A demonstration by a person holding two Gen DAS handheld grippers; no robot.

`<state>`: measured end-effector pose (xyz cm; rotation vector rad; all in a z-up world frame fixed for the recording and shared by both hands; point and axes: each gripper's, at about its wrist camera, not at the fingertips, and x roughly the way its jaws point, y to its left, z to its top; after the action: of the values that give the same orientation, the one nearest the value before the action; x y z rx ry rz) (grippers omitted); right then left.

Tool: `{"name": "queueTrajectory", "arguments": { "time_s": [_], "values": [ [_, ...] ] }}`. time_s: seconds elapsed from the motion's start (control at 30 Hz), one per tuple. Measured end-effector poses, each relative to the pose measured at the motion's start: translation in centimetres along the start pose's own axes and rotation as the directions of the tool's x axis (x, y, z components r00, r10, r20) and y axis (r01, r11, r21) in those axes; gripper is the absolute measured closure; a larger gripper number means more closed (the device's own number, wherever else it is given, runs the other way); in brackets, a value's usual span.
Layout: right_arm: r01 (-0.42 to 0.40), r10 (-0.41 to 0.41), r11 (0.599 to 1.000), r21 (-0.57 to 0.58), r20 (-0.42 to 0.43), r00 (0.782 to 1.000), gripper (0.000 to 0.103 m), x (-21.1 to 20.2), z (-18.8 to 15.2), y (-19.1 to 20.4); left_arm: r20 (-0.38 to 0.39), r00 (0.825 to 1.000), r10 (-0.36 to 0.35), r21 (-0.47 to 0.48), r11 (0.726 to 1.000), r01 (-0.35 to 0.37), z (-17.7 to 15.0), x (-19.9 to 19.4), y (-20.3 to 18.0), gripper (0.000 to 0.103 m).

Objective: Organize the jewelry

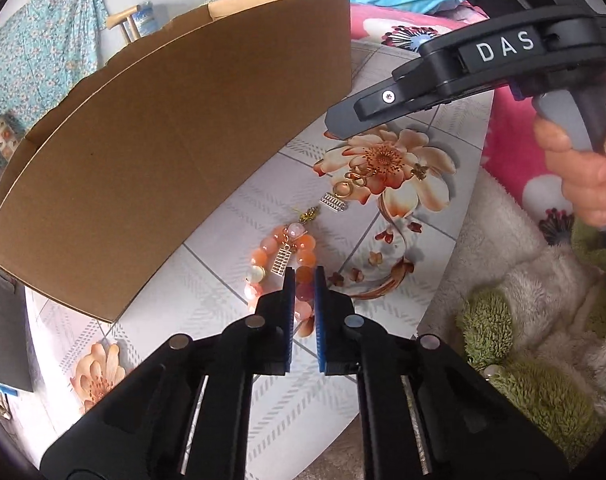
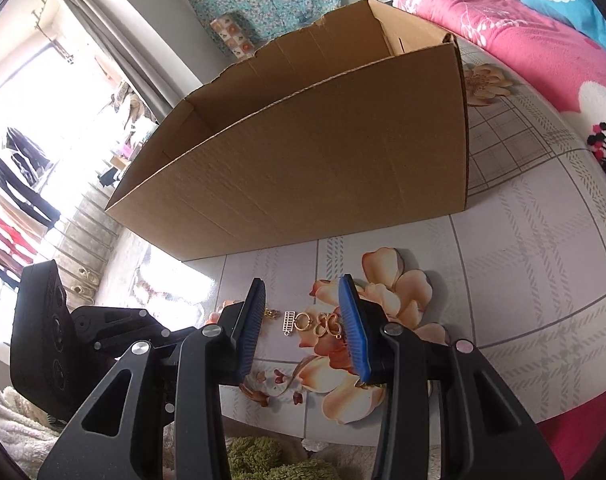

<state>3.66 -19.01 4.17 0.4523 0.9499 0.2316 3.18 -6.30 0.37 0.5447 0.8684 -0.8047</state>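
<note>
Right behind the jewelry stood a big open cardboard box (image 2: 303, 152), filling much of both views and hiding the far side of the flowered table (image 2: 523, 260). A pink flowered blanket (image 2: 543, 60) lay to the right, and a fluffy green and white cloth (image 1: 543, 320) sat at the near edge.

The left gripper (image 1: 304, 276) had pinched nearly shut on the orange bead bracelet (image 1: 281, 254), with beads squeezed between its blue pads. No earlier picture showed its closing.

The right gripper (image 2: 301, 320) stood part open and held nothing. Past its tips lay small gold rings (image 2: 317, 324) and a little ladder-shaped charm (image 2: 289, 322) on a printed flower.

White letters "DAS" (image 1: 505, 46) could be read on the right gripper's black body. A hand (image 1: 583, 176) held its handle, cut off by the edge.

Inside the box could not be seen. The tiny gold pieces were hard to make out.
</note>
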Motion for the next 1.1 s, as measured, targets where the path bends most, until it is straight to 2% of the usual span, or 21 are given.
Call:
{"name": "queueTrajectory", "arguments": {
  "time_s": [0.17,0.3,0.4,0.53,0.6,0.77,0.97,1.1],
  "values": [
    [-0.003,0.003,1.0,0.03,-0.002,1.0,0.065,0.0,-0.2,-0.4,0.066,0.994,-0.084,-0.069,0.994,0.089,0.8,-1.7,1.2,0.095],
    [-0.008,0.008,0.999,0.04,-0.005,1.0,0.065,0.1,-0.3,-0.6,0.15,0.977,-0.149,-0.163,0.971,0.173,1.4,-3.1,3.2,0.095],
    [-0.01,0.01,0.999,0.041,-0.004,1.0,0.065,0.1,-0.3,-0.7,0.212,0.953,-0.215,-0.246,0.932,0.265,1.4,-3.8,5.0,0.095],
    [-0.008,0.008,0.999,0.039,-0.004,1.0,0.065,0.0,-0.1,-0.8,0.295,0.904,-0.308,-0.345,0.848,0.402,1.1,-4.2,6.7,0.095],
    [-0.006,0.006,0.999,0.039,-0.005,1.0,0.065,0.0,-0.1,-0.7,0.319,0.896,-0.311,-0.363,0.833,0.418,0.9,-4.3,7.0,0.095],
    [-0.003,0.003,1.0,0.029,-0.002,1.0,0.065,-0.1,0.0,-0.2,0.341,0.892,-0.298,-0.433,0.792,0.43,-0.5,-4.2,8.8,0.095],
    [-0.001,0.001,1.0,0.009,-0.017,1.0,0.065,0.0,-0.1,0.7,0.3,0.923,-0.24,-0.543,0.753,0.372,-3.3,-3.5,11.1,0.095],
    [-0.003,0.003,1.0,-0.012,-0.025,1.0,0.065,0.1,-0.1,1.3,0.254,0.949,-0.186,-0.613,0.729,0.306,-5.3,-2.7,12.5,0.095]
  ]
}}
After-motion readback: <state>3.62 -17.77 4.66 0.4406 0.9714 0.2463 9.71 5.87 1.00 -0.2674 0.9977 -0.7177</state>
